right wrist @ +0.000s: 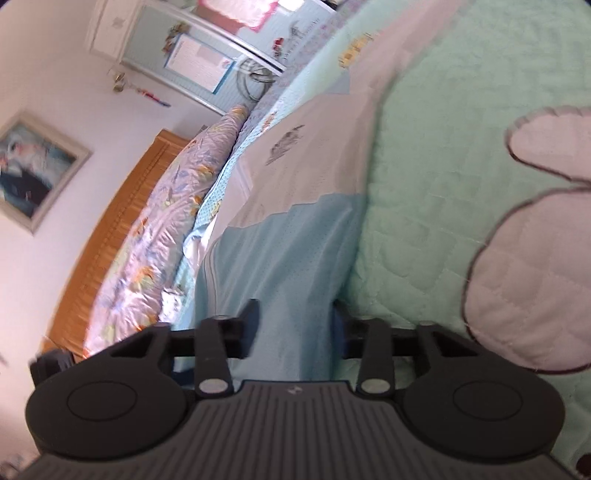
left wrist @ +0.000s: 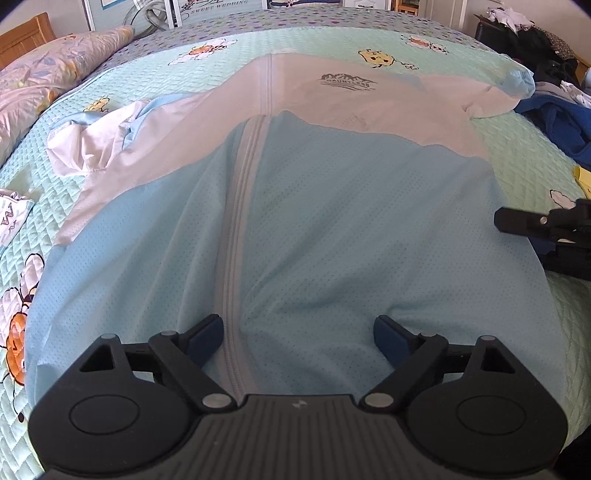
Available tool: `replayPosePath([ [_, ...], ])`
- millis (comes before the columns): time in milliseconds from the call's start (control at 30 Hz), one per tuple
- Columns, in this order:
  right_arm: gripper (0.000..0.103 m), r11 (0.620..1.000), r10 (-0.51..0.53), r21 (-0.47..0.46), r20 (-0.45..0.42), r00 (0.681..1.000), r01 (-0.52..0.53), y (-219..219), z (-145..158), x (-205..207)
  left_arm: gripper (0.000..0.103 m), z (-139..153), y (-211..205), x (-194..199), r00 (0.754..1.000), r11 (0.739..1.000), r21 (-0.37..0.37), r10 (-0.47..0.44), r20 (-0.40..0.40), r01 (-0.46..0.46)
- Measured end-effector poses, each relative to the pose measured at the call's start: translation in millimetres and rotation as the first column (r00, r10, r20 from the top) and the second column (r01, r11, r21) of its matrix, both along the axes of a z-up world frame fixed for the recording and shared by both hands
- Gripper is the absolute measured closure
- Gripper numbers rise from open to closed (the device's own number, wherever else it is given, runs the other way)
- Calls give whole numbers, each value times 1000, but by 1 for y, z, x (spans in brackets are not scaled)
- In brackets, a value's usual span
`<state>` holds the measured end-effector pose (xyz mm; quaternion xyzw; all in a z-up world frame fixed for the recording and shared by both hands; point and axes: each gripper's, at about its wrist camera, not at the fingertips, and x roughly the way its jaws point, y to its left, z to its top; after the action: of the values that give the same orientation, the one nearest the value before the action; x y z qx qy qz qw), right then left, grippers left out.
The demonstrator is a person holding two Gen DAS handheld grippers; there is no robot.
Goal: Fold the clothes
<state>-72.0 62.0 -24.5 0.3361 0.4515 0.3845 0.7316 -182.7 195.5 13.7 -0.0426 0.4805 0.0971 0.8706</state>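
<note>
A light blue and white zip jacket [left wrist: 314, 192] lies spread flat on the bed, its hem nearest me and its grey zipper [left wrist: 236, 236] running down the middle. Its left sleeve [left wrist: 92, 140] is bunched up; its right sleeve [left wrist: 495, 92] lies at the far right. My left gripper [left wrist: 297, 338] is open, its fingers straddling the zipper at the hem. My right gripper [right wrist: 295, 325] is open over the jacket's [right wrist: 295, 266] right hem edge, turned sideways; it also shows in the left wrist view [left wrist: 546, 225] at the jacket's right side.
The bed has a mint quilted cover [left wrist: 524, 155] with cartoon bees. Floral pillows [left wrist: 40, 77] and a wooden headboard [right wrist: 110, 236] are on the left. Dark blue clothes [left wrist: 554, 122] and a pile of other garments [left wrist: 524, 33] lie at the right edge.
</note>
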Motion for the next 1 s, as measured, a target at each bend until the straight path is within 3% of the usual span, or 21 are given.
replayPosePath([
  [33, 103, 1000, -10, 14, -27, 1000, 10, -4, -5, 2, 13, 0, 1, -1, 1000, 1000, -6, 1, 1, -1],
  [100, 103, 999, -17, 38, -52, 999, 19, -8, -10, 4, 13, 0, 2, -1, 1000, 1000, -16, 5, 0, -5],
  [233, 101, 1000, -19, -6, -12, 1000, 19, -3, -2, -3, 13, 3, 1, -1, 1000, 1000, -20, 4, -10, -4],
  [400, 101, 998, -56, -21, 45, 997, 57, -18, 13, -7, 13, 17, -5, -9, 999, 993, -114, -40, 15, 42],
  [567, 101, 980, -121, -135, 184, 975, 147, -54, 46, -3, 9, 12, -12, -11, 998, 980, -191, -63, 7, 63],
  [633, 101, 976, -109, -166, 182, 977, 140, -59, 45, 5, 9, 7, -16, -10, 998, 978, -197, -70, -3, 68],
  [700, 92, 980, -78, -177, 105, 991, 96, -59, 27, 18, 8, 3, -20, -11, 996, 981, -176, -85, -6, 83],
  [767, 93, 984, -120, -128, 56, 991, 126, -67, 12, 17, 8, 3, -19, -13, 996, 981, -175, -85, 0, 84],
  [900, 66, 969, -244, -8, 72, 967, 246, -97, 21, -19, 8, 6, -7, -16, 998, 972, -227, -51, 25, 55],
  [1000, 63, 990, -126, 72, 18, 992, 124, -95, 22, -51, 8, 12, 5, -19, 999, 952, -306, -10, 49, 24],
])
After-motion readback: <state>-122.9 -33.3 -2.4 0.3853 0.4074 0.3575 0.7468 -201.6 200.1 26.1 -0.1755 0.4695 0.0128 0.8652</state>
